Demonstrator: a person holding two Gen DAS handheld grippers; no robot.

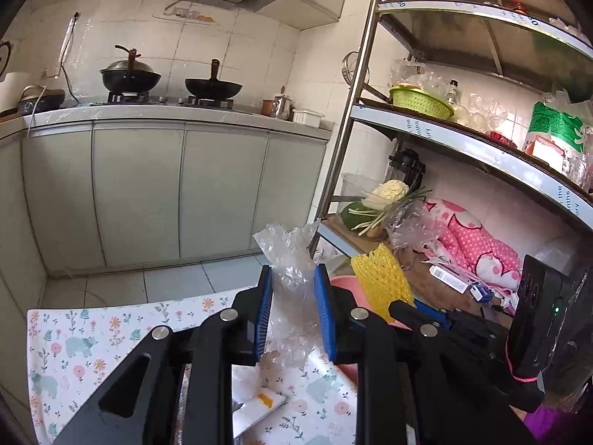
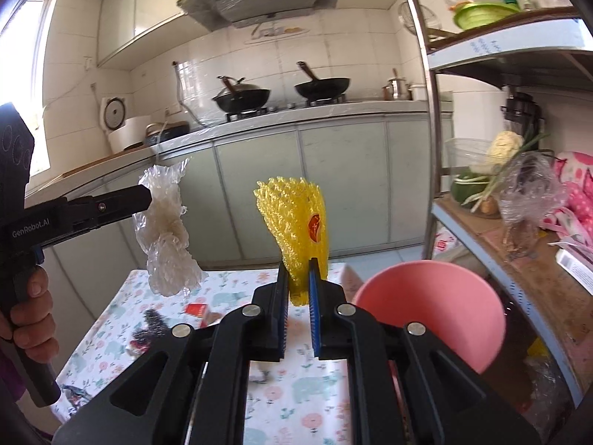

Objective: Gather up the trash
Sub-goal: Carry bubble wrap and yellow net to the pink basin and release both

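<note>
We are in a small kitchen with white tiles, grey-green cabinets and a counter at the back. On the stove stand two woks; one has a lid, the other is open and looks empty from here. Under us is a table with a floral cloth. At the right stands a metal rack.

Our left gripper pinches a crumpled clear plastic wrap between its blue pads; the wrap is lifted above the table. Our right gripper is pressed together on a yellow foam net, which stands upright above the jaws and has one red sticker. So we hold two pieces of trash, one in each gripper.

Just beside the right gripper is one pink bowl, at the table edge; we see nothing in it. On the rack shelf there is one green basket, and we cannot tell what is in it. Lower on the rack lie a cabbage, green onions and a clear bag.

On the cloth remain some small scraps: a white paper, a red-and-white wrapper and a dark blurred piece.
</note>
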